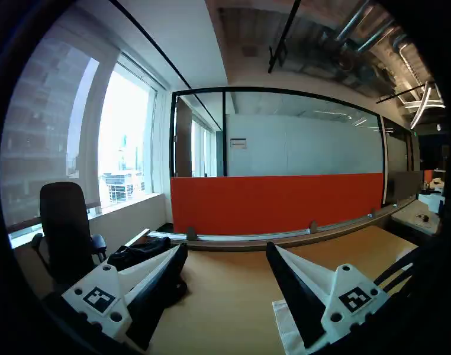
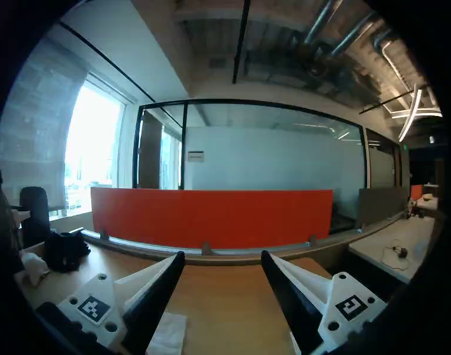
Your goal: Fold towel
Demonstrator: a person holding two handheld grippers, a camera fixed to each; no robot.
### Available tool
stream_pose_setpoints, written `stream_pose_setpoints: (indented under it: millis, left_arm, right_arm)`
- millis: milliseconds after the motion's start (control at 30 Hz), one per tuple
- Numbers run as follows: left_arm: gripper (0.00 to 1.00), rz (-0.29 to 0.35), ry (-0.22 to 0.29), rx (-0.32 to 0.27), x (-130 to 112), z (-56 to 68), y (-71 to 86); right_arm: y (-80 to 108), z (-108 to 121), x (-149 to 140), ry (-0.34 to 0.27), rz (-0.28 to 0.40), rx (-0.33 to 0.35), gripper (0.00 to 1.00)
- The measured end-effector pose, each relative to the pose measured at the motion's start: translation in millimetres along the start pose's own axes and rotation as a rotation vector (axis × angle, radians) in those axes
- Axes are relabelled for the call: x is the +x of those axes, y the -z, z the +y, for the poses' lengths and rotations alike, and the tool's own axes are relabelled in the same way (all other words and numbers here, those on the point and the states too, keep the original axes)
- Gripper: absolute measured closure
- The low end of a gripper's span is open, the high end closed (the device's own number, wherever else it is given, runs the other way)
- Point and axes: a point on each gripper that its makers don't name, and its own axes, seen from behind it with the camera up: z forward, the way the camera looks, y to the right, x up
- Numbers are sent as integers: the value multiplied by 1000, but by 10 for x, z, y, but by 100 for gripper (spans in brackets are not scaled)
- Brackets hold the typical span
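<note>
1. The left hand-held gripper (image 1: 225,247) is released. Its two fingers stand well apart with nothing between them, raised above the bench (image 1: 237,296) and looking level across it rather than down.
2. The right hand-held gripper (image 2: 222,254) is also spread wide and empty, held over the same bench and facing the orange partition (image 2: 213,216).
3. The white towel (image 1: 280,322) lies flat on the bench, low and close under both tools.
   - In the left gripper view, an edge of it peeks out beneath that gripper's right-side finger.
   - In the right gripper view, the towel (image 2: 166,334) shows just inside and below the left-side finger.
   - Most of it is hidden under the fingers, so I cannot tell how it is laid out or whether any fold is made.
4. My judgement is that no grasp has been taken yet. Both tools would need to tip down and each pinch a corner.
5. Several things could go wrong with the grasp.
   - With both tools aimed over the cloth, a descent is partly blind, so fingers may close on bare bench or miss the edge.
   - Thin cloth on smooth wood may get shoved and bunched instead of pinched.
   - If the two corners are gripped unevenly, the fold would come out skewed.
6. The black bag (image 1: 145,254) sits just beyond the left hand-held gripper's left-side finger. A wide swing that way could knock it or drag the cloth against it.
</note>
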Motion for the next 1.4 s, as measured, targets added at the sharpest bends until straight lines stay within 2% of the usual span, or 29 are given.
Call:
stream_pose_setpoints:
  millis: [200, 367, 800, 967, 1200, 1400]
  left_arm:
    - [1, -21, -24, -20, 11, 37, -6]
    - [1, -43, -51, -56, -11, 119, -13]
    - [1, -125, -119, -209, -141, 422, 6]
    - [1, -153, -132, -248, -222, 498, 25]
    - [1, -204, -177, -339, -388, 692, 82]
    - [1, -238, -199, -391, -508, 799, 117]
  right_arm:
    - [-14, -42, 10, 13, -12, 22, 1]
    - [-30, -110, -48, 37, -43, 71, 0]
    - [42, -418, -160, 148, -113, 269, 0]
    - [56, -486, -214, 161, -143, 310, 0]
    - [117, -655, -378, 199, -203, 401, 0]
    - [158, -761, -492, 219, -247, 461, 0]
